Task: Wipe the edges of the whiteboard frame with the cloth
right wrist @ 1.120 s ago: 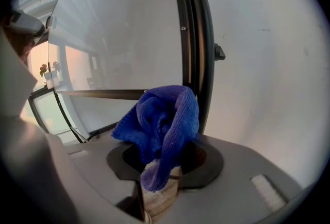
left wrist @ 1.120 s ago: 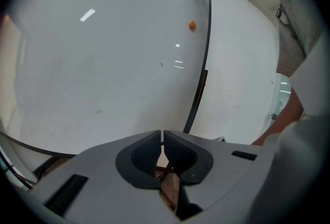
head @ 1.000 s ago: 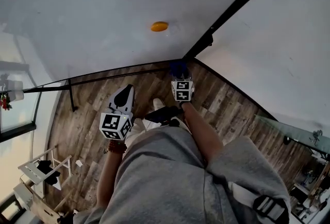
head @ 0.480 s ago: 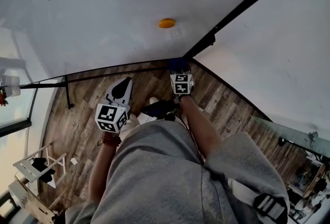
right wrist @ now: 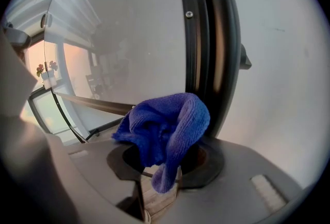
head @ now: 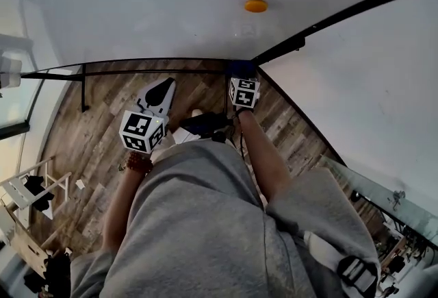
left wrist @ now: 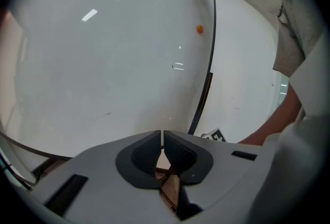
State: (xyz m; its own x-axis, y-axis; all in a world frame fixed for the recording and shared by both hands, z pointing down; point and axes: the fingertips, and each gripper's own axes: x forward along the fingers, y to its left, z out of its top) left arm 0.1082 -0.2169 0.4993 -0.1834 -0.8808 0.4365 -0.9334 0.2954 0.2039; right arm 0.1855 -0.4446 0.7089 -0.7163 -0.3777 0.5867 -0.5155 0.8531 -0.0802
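Observation:
The whiteboard (head: 150, 2) fills the top of the head view, and its black frame (head: 137, 72) runs along the bottom and up the right side. My right gripper (head: 239, 74) is shut on a blue cloth (head: 239, 68), held against the frame's lower right corner. In the right gripper view the bunched cloth (right wrist: 167, 127) sits between the jaws of the right gripper (right wrist: 165, 158), just in front of the black frame bar (right wrist: 209, 53). My left gripper (head: 163, 88) hangs left of it, away from the board. The left gripper (left wrist: 162, 138) is shut and holds nothing.
An orange magnet (head: 256, 5) sticks to the board. A white wall (head: 369, 77) lies right of the frame. Below are the wooden floor (head: 102, 125), my grey shorts (head: 205, 221) and dark shoes (head: 205, 124). Light wooden furniture (head: 27, 187) stands at the lower left.
The head view has swung, so the magnet and the frame corner sit higher and further right. The right gripper keeps the cloth at the frame's corner. The left gripper has hardly moved.

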